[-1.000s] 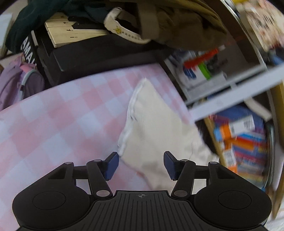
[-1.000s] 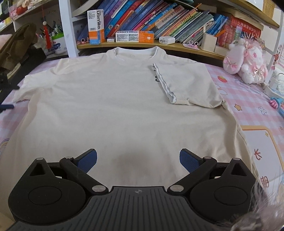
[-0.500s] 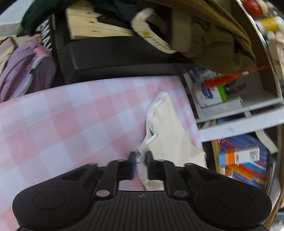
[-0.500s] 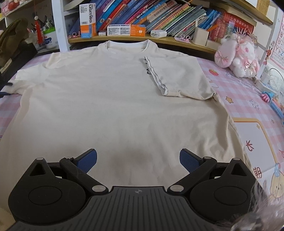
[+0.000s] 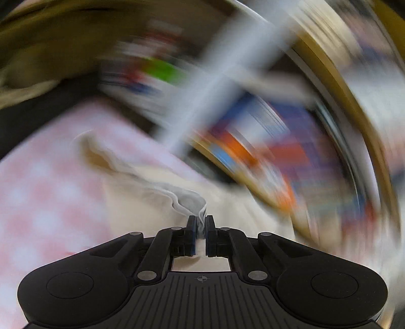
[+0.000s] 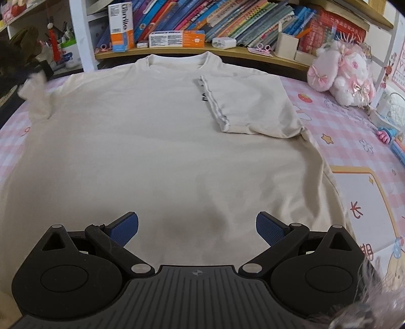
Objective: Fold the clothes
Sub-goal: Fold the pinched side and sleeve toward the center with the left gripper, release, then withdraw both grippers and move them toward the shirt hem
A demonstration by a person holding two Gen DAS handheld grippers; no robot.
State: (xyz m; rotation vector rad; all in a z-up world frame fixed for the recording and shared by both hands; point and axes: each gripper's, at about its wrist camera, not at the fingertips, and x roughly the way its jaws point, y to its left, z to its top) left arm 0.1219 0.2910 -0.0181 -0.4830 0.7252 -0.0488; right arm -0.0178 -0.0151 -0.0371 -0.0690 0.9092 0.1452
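Observation:
A cream T-shirt (image 6: 157,141) lies flat on the pink checked tabletop, collar toward the bookshelf. Its right sleeve (image 6: 248,106) is folded in over the chest. My left gripper (image 5: 200,222) is shut on the hem of the left sleeve (image 5: 157,197) and lifts it off the cloth; that view is badly blurred by motion. In the right wrist view the raised left sleeve (image 6: 38,96) shows at the far left. My right gripper (image 6: 197,227) is open and empty, hovering over the shirt's lower hem.
A bookshelf (image 6: 227,22) with books and boxes runs along the far edge. A pink plush toy (image 6: 339,76) sits at the right. A pen cup (image 6: 68,53) and dark clothes (image 6: 17,50) stand at the far left. Pink checked cloth (image 6: 359,141) shows to the right.
My left gripper closed on the left sleeve hem and now swings fast with it, lifting the sleeve. My right gripper stays open over the hem, almost unmoved.

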